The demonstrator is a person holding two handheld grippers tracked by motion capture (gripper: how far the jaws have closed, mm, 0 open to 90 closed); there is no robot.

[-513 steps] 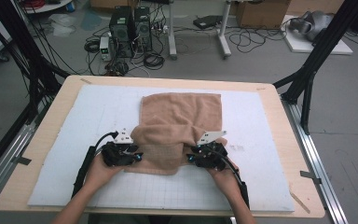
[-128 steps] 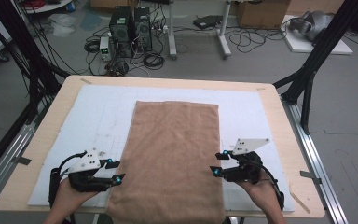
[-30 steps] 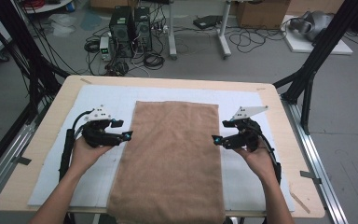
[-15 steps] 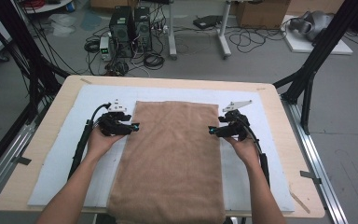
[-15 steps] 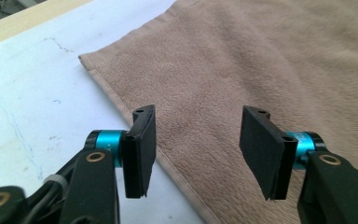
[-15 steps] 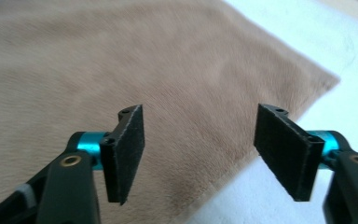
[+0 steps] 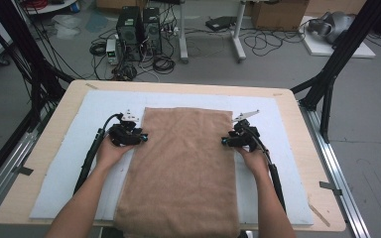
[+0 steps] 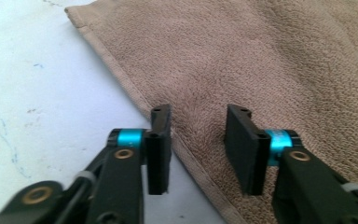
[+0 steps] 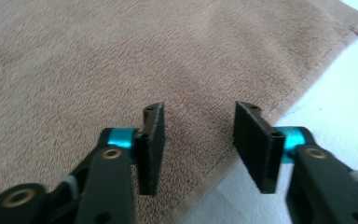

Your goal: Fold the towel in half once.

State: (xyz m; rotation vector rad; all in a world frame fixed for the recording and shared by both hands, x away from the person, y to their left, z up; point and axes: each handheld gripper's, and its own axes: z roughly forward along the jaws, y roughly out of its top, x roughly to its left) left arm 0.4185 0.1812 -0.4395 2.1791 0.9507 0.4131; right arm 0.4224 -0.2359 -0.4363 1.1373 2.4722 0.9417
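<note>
A brown towel (image 7: pixel 183 163) lies flat and lengthwise on the white mat (image 7: pixel 64 163), its near end hanging over the table's front edge. My left gripper (image 7: pixel 143 137) sits low at the towel's left hem, near the far corner. Its jaws have just been closing and straddle the hem (image 8: pixel 186 151), one pad (image 8: pixel 158 140) over the mat and one on the towel (image 8: pixel 261 60), with a gap still between them. My right gripper (image 7: pixel 224 141) mirrors it at the right hem. Its jaws have also just been closing, with the towel (image 9: pixel 98 56) edge lying loose between them.
The mat covers most of a wooden table (image 7: pixel 302 119). Black frame posts (image 7: pixel 327 89) stand at the right and left sides. Computers and cables (image 7: pixel 139 29) lie on the floor beyond the far edge.
Both hands have come inward and down from beside the towel to its side hems. Both pairs of jaws stand narrower than before.
</note>
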